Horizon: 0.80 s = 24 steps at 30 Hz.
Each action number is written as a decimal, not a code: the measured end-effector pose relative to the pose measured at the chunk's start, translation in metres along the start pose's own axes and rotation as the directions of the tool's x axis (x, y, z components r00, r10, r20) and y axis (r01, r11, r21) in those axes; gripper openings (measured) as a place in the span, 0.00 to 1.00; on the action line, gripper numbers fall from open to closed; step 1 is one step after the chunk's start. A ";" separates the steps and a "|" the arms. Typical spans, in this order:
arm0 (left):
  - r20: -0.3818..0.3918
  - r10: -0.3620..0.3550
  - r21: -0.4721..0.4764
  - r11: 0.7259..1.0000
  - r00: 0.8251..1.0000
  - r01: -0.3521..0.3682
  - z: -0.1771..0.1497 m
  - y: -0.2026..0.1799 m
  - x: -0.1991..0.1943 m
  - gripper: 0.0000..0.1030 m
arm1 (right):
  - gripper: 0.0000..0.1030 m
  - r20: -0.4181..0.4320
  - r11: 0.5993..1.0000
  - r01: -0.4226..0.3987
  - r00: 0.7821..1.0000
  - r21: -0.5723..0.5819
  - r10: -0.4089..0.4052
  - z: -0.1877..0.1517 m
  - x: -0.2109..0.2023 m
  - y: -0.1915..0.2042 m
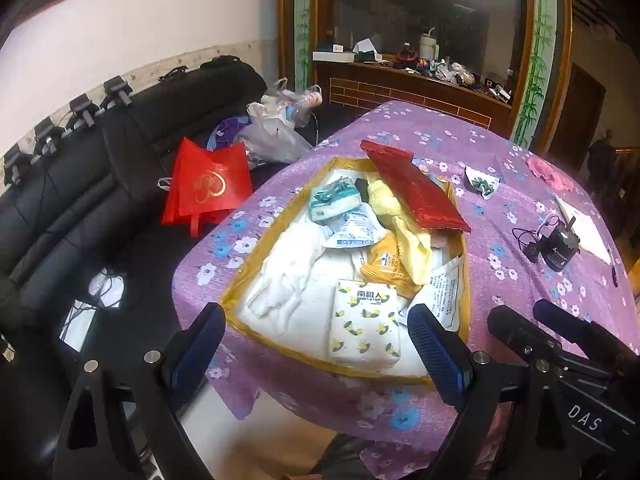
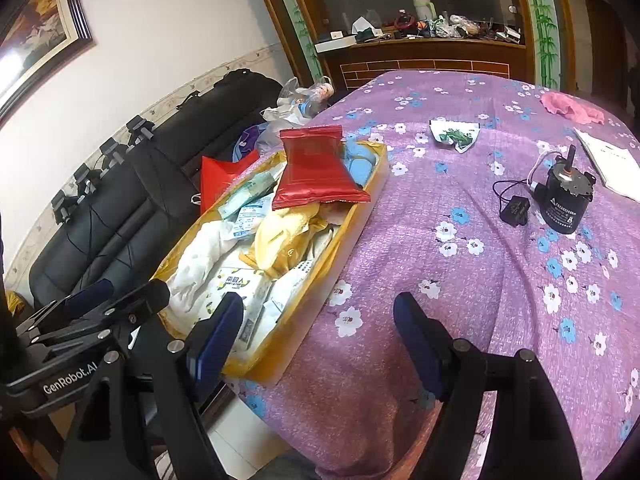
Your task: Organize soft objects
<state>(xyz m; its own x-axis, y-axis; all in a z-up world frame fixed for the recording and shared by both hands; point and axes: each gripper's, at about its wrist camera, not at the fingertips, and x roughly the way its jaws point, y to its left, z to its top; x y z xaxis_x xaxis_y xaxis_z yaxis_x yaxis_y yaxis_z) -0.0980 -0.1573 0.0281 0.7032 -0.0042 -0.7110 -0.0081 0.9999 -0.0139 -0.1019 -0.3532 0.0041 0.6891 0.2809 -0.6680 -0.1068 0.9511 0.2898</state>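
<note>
Right gripper [image 2: 320, 336] view alone shows blue cloth [image 2: 360, 160].

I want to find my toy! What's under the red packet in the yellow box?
Under the red packet you can see a pale yellow cloth and something blue in the yellow box. Whatever lies beneath those is covered, so no toy shows.

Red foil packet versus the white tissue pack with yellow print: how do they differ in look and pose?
The shiny red foil packet lies propped at the far end of the yellow box, one end poking over the rim; the white tissue pack with yellow print lies inside at the near end. The packet is plain red, the pack patterned and lettered. Both rest atop other soft items, ungripped.
</note>
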 end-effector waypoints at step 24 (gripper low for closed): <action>0.013 0.011 -0.006 1.000 1.000 -0.011 -0.016 0.013 -0.017 0.95 | 0.75 0.053 0.997 0.063 0.997 -0.035 -0.061 -0.008 -0.028 0.018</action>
<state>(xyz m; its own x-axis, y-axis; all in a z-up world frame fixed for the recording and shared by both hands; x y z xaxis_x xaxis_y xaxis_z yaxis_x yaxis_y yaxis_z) -0.1216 -0.1442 0.0283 0.7123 0.0070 -0.7018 -0.0199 0.9997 -0.0103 -0.1292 -0.3426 0.0225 0.7313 0.2149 -0.6473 -0.0884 0.9709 0.2226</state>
